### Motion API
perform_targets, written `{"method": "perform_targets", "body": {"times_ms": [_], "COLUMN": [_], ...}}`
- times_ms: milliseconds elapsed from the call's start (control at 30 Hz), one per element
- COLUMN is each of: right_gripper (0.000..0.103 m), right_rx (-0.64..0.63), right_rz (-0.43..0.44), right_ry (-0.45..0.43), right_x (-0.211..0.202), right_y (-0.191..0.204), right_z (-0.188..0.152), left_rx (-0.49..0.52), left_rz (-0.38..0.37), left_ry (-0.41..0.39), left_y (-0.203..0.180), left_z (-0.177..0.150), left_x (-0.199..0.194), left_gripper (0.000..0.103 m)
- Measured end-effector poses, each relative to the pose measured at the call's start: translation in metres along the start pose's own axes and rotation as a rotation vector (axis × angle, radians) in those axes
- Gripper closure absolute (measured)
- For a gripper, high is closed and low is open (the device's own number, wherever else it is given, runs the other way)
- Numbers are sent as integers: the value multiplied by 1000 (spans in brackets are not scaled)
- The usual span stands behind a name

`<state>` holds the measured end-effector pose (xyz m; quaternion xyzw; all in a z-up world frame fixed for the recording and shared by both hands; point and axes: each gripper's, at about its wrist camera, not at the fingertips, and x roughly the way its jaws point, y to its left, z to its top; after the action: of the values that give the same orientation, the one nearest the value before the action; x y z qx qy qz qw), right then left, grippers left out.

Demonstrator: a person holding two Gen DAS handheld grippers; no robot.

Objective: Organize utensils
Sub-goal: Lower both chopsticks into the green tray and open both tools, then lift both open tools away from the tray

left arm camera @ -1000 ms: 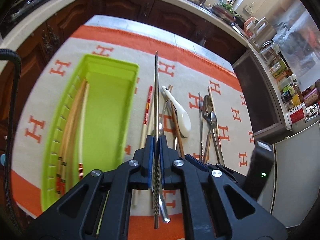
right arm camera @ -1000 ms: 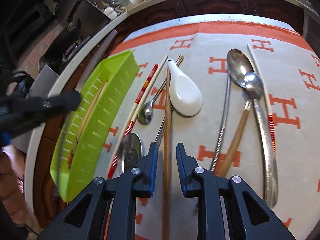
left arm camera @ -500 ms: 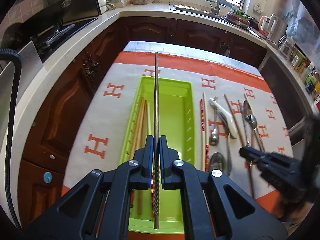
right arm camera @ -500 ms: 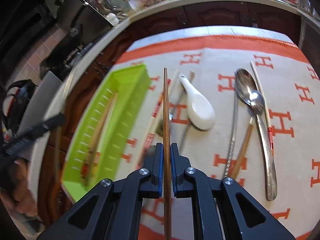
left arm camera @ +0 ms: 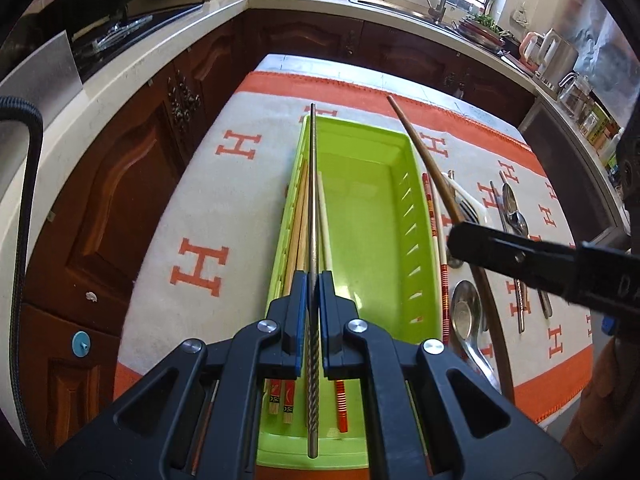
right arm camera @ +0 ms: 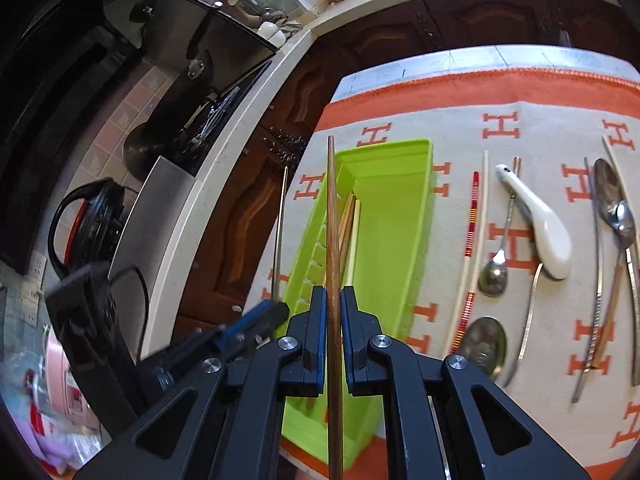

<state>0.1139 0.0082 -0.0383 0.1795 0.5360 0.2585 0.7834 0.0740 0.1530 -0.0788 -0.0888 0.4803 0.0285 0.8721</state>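
Left gripper [left arm camera: 313,280] clamped on a steel chopstick [left arm camera: 313,184], held above the green tray [left arm camera: 372,216], lined up along the tray's left side. Wooden and pale chopsticks [left arm camera: 301,216] already lie in the tray against that left wall. Right gripper [right arm camera: 333,300] clamped on a dark wooden chopstick [right arm camera: 331,216], also over the tray's left side. Right of the tray on the orange-patterned cloth [right arm camera: 520,132]: a red-banded chopstick [right arm camera: 472,216] just beside the tray, then a white ceramic spoon [right arm camera: 540,228], small metal spoons [right arm camera: 493,276], and more steel cutlery [right arm camera: 616,208] well apart from the tray.
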Motion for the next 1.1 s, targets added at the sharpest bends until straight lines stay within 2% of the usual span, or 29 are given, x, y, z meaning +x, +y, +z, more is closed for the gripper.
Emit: {"method": "perform_targets", "body": {"times_ms": [233,367,433,567,1100], "right_gripper": [96,95,90,78,78], "right_rx": [102,91,72,40,-72], "right_rz": [-27,-70,-85,-105,-185], "right_ry": [24,33,35,15,-56], "right_x": [39,51,54,51,11], "right_y": [-15,-18,-16,-13,-21], "right_z": [7,10,9,7,-16], "left_rx": [-14,-7,5,16,13], "left_rz": [-22,-37,-33,-28,-19], "left_ry": [11,15,14,14,12], "left_y": [10,5,0,-7,-12], "left_z": [2,4,5,6,-1], "left_x": [11,16,17,18,10], "left_gripper": [99,99,99,99,99]}}
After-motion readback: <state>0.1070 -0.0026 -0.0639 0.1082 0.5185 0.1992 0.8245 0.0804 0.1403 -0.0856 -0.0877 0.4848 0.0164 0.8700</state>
